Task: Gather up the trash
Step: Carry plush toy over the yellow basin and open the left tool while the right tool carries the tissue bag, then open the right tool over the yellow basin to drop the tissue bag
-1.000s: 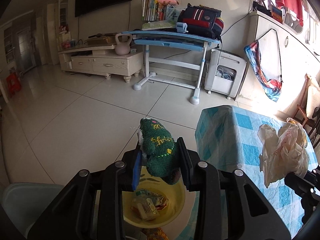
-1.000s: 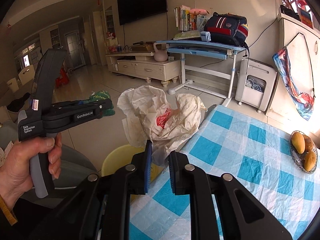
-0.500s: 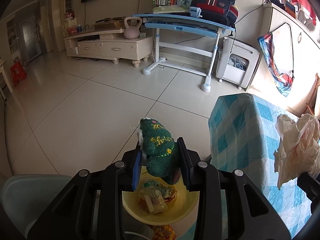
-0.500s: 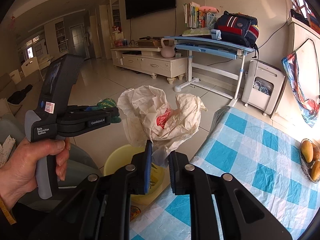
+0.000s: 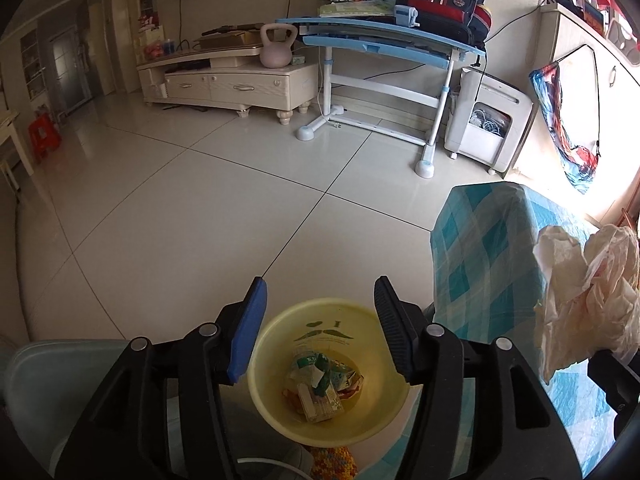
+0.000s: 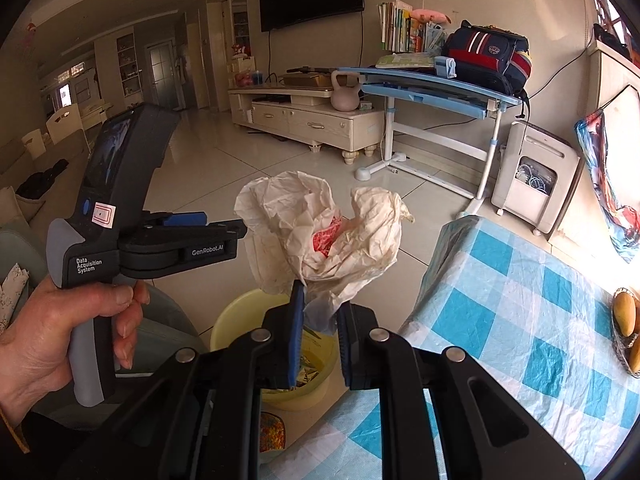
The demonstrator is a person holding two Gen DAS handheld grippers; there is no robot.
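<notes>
My left gripper is open and empty, right above a yellow basin that holds several wrappers and cartons. My right gripper is shut on a crumpled white plastic bag with red print inside, held above the basin's rim. The bag also shows at the right of the left wrist view. The left gripper's body and the hand holding it appear in the right wrist view. The green cloth is not visible in the basin.
A table with a blue checked cloth stands to the right, with a basket of mangoes on it. A pale blue chair is at the left. The tiled floor, a TV cabinet and a blue desk lie beyond.
My left gripper has opened and the green cloth it held is gone from its jaws. My right gripper still holds the bag and has shifted slightly over the basin.
</notes>
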